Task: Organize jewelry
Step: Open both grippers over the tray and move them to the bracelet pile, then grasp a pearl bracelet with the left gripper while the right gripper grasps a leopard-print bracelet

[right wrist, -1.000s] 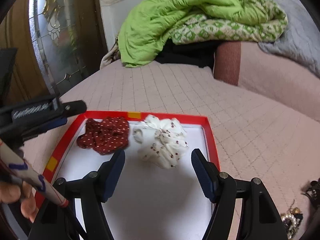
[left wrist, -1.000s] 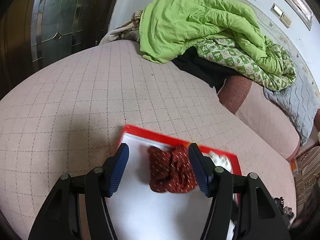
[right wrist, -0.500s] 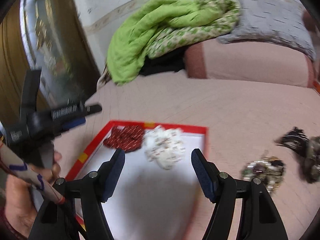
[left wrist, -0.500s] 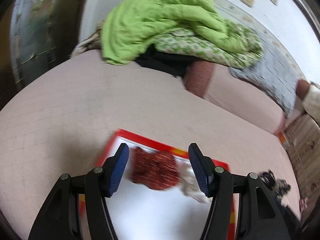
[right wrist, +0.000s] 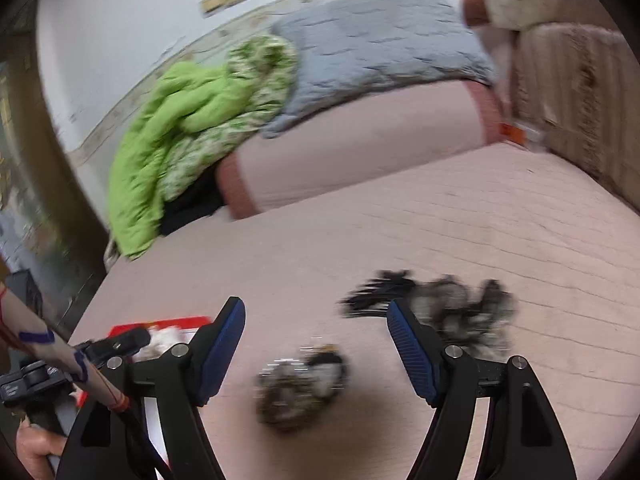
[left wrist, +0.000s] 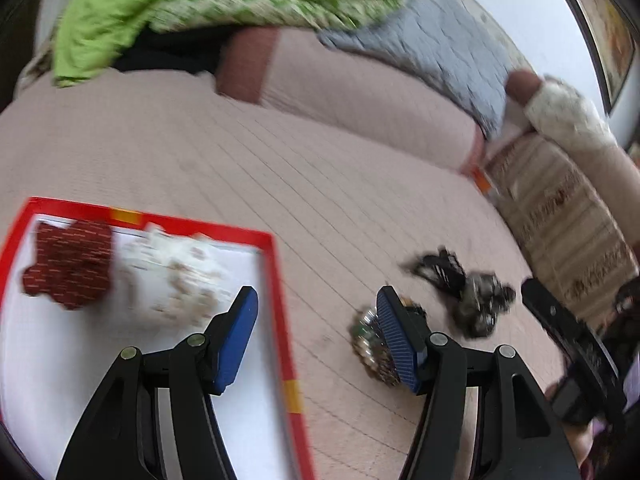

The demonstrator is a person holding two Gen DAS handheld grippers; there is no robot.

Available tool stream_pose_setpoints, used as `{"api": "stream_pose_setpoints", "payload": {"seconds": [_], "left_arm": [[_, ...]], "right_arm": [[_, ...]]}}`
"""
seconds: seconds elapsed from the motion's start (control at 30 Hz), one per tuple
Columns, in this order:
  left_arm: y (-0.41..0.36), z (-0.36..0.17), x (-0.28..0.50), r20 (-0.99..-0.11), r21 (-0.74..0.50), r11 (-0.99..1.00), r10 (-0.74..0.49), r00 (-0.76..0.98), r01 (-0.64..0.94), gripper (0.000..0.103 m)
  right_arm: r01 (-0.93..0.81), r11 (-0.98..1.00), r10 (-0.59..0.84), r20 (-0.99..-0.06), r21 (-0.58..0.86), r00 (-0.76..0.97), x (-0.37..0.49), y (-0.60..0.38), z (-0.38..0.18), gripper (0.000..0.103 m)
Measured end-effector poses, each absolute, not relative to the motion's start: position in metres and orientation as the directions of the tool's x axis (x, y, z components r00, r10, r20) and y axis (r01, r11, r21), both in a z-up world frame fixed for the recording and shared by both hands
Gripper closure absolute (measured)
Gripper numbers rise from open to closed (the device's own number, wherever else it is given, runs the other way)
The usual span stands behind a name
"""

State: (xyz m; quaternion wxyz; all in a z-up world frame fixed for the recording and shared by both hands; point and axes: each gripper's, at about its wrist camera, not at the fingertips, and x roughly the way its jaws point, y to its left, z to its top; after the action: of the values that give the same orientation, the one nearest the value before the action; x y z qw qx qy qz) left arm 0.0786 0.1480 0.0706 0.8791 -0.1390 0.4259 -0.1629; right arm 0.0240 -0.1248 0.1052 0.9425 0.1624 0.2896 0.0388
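Surface: a pink quilted bed (left wrist: 280, 168) carries everything; no desk is seen.
Landmark: a red-rimmed tray (left wrist: 276, 280), white inside.
In the tray: a dark red scrunchie (left wrist: 68, 264) at the far corner, a white patterned scrunchie (left wrist: 176, 276) touching it on the side nearer the loose pieces.
Task's thing: a beaded jewelry cluster (right wrist: 300, 384) lies on the bed outside the tray, near its rim; a darker tangle of pieces (right wrist: 440, 304) is seen beyond it, further from the tray.
Left tool (left wrist: 316, 336): jaws spread wide, nothing held, straddling the tray's rim.
Right tool (right wrist: 316, 352): jaws spread wide, nothing held, the cluster framed between them.
Handling, judged: the cluster is probably light, limp and prone to snag; beads may slip. A hold across its bunched middle is advised, not on a trailing strand.
Caveat: detail is lost to blur.
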Motion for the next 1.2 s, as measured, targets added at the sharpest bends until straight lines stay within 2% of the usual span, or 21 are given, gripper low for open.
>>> {"api": "stream_pose_setpoints", "payload": {"seconds": [0.13, 0.43, 0.63, 0.87, 0.9, 0.93, 0.97, 1.2], "left_arm": [[0.115, 0.058, 0.085, -0.743, -0.310, 0.920, -0.392, 0.542, 0.240, 0.044], [0.061, 0.033, 0.101, -0.840, -0.131, 0.937, -0.278, 0.465, 0.324, 0.068], [0.050, 0.010, 0.106, -0.881, -0.095, 0.940, -0.232, 0.413, 0.327, 0.070], [0.034, 0.005, 0.105, -0.883, -0.049, 0.942, -0.197, 0.427, 0.333, 0.070], [0.032, 0.005, 0.104, -0.880, -0.038, 0.942, -0.190, 0.436, 0.334, 0.072], [0.031, 0.006, 0.104, -0.874, -0.044, 0.941, -0.200, 0.443, 0.337, 0.077], [0.033, 0.006, 0.105, -0.870, -0.067, 0.939, -0.221, 0.441, 0.337, 0.091], [0.052, 0.032, 0.104, -0.804, -0.204, 0.923, -0.348, 0.483, 0.325, 0.092]], "right_arm": [[0.078, 0.908, 0.187, -0.565, 0.411, 0.804, 0.028, -0.167, 0.090, 0.025], [0.046, 0.872, 0.259, -0.538, 0.488, 0.802, 0.021, -0.187, 0.094, 0.025], [0.016, 0.853, 0.307, -0.525, 0.522, 0.794, 0.015, -0.187, 0.094, 0.025], [0.011, 0.849, 0.317, -0.526, 0.528, 0.790, 0.015, -0.185, 0.092, 0.025], [0.013, 0.849, 0.317, -0.529, 0.528, 0.787, 0.015, -0.185, 0.091, 0.025], [0.015, 0.850, 0.317, -0.534, 0.527, 0.784, 0.016, -0.184, 0.090, 0.025], [0.016, 0.850, 0.317, -0.536, 0.527, 0.782, 0.017, -0.183, 0.089, 0.025], [0.007, 0.869, 0.311, -0.558, 0.494, 0.770, 0.020, -0.174, 0.086, 0.025]]}}
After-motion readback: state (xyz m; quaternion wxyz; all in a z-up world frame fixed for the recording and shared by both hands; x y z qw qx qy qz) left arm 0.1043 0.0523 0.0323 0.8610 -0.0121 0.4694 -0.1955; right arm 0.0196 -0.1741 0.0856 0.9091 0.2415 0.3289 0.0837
